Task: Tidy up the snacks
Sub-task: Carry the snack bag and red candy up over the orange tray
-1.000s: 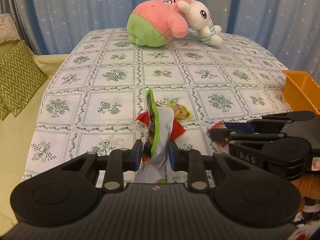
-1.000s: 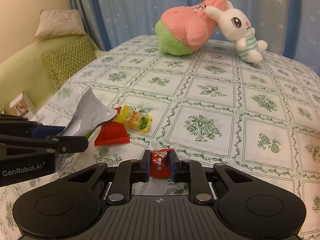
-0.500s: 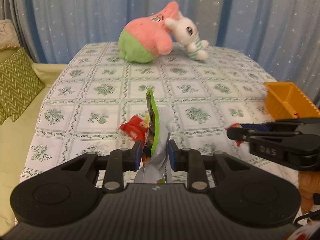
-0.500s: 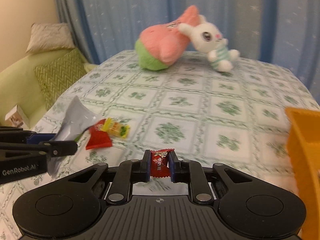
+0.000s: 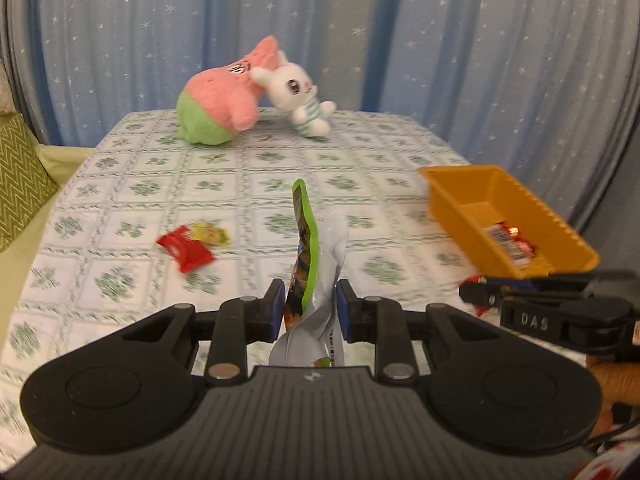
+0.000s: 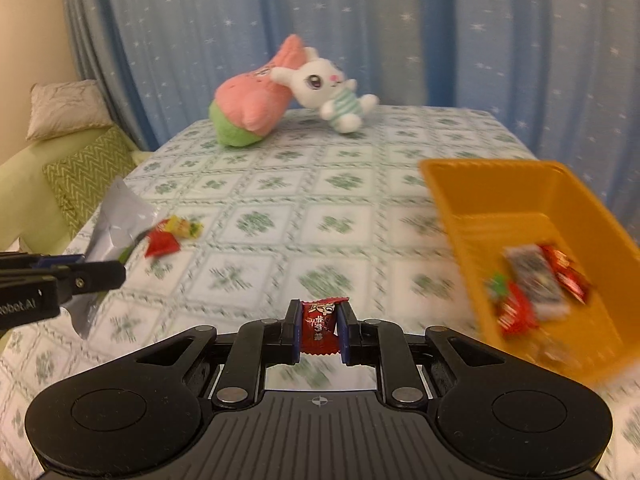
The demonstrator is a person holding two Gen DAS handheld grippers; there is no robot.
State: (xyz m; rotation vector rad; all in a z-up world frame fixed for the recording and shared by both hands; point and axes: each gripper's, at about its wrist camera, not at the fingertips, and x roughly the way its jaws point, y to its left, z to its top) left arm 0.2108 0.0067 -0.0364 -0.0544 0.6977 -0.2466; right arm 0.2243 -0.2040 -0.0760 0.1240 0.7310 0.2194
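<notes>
Right claw (image 6: 319, 330) clamped on red candy (image 6: 319, 328), left claw (image 5: 311, 311) on pouch (image 5: 318, 276). Orange bin (image 6: 472, 184) ahead-right; early release drops snacks short, onto table.

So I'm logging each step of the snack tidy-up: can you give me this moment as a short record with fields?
left gripper: shut on a green and silver snack bag
right gripper: shut on a red candy
orange bin: on the table's right side, wrapped snacks inside
loose on tablecloth: red packet, yellow packet
far end: two plush toys
</notes>
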